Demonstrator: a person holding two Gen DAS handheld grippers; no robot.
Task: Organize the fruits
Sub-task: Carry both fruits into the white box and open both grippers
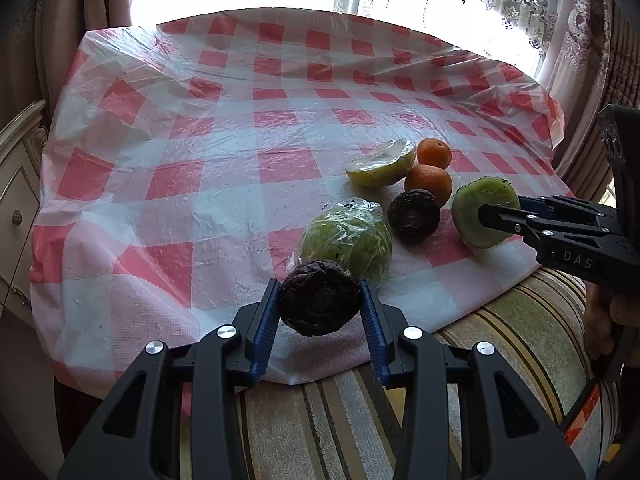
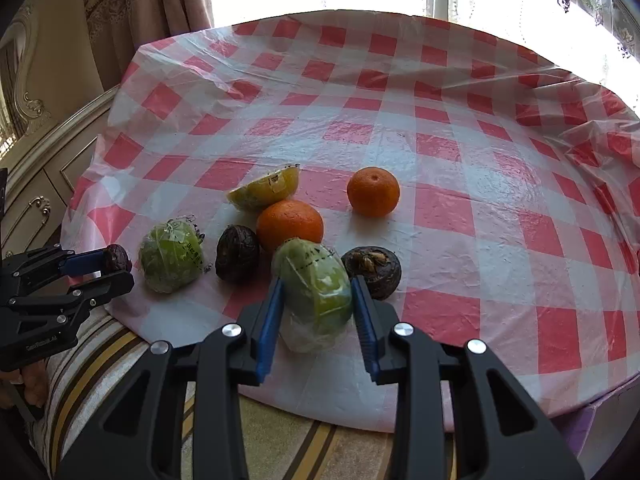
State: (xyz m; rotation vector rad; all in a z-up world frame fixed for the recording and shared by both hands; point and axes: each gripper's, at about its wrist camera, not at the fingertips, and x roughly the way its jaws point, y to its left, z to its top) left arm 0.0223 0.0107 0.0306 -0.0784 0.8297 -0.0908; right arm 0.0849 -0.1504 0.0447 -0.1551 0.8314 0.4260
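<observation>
R tool point(image 2: 318, 300) clamps wrapped green fruit point(image 2: 316, 292).

Two oranges point(image 2: 373, 191) point(image 2: 289, 225) sit on the checked cloth. Three dark wrinkled fruits point(image 2: 237, 253) point(image 2: 373, 266) point(image 1: 319, 303) appear, two green plastic-wrapped fruits point(image 2: 171, 258) point(image 2: 316, 292), and one wrapped yellow cut fruit point(image 2: 265, 191).

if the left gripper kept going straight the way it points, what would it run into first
The left gripper, shut on a dark wrinkled fruit, would likely push that fruit into the plastic-wrapped green fruit just ahead; depth is hard to judge.
</observation>
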